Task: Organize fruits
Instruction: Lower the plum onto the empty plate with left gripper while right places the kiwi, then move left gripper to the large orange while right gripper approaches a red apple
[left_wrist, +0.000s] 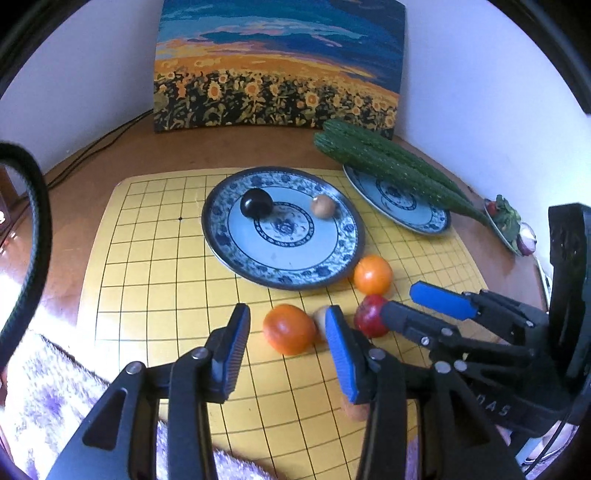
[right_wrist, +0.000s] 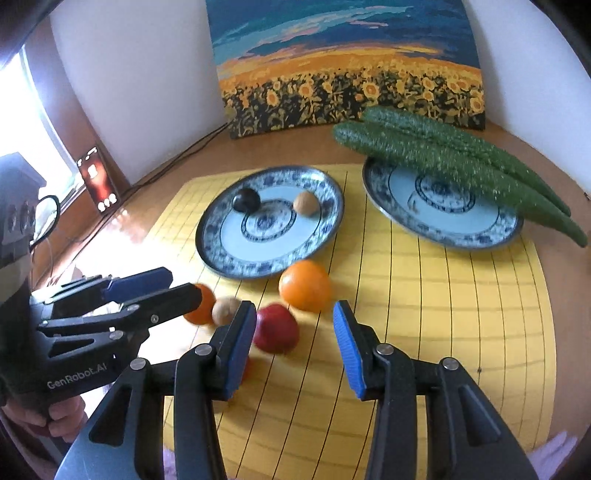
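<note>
A blue-patterned plate (left_wrist: 236, 254) (right_wrist: 221, 254) holds a dark round fruit (left_wrist: 256, 204) (right_wrist: 246, 199) and a small brown fruit (left_wrist: 323, 206) (right_wrist: 306, 202). In front of it on the yellow grid mat (left_wrist: 155, 288) lie two oranges (left_wrist: 289, 328) (left_wrist: 373, 275) (right_wrist: 305, 285), a red apple (left_wrist: 370, 319) (right_wrist: 276, 328) and a small tan fruit (right_wrist: 225, 311). My left gripper (left_wrist: 286, 332) is open, its fingers on either side of the near orange. My right gripper (right_wrist: 294, 332) is open, with the apple just inside its left finger.
A second patterned plate (left_wrist: 428, 221) (right_wrist: 461, 232) at the right carries two long green cucumbers (left_wrist: 388, 162) (right_wrist: 454, 158). A sunflower painting (left_wrist: 277, 70) leans on the back wall. A small dish of vegetables (left_wrist: 509, 225) sits at the far right. A phone (right_wrist: 98, 181) stands at the left.
</note>
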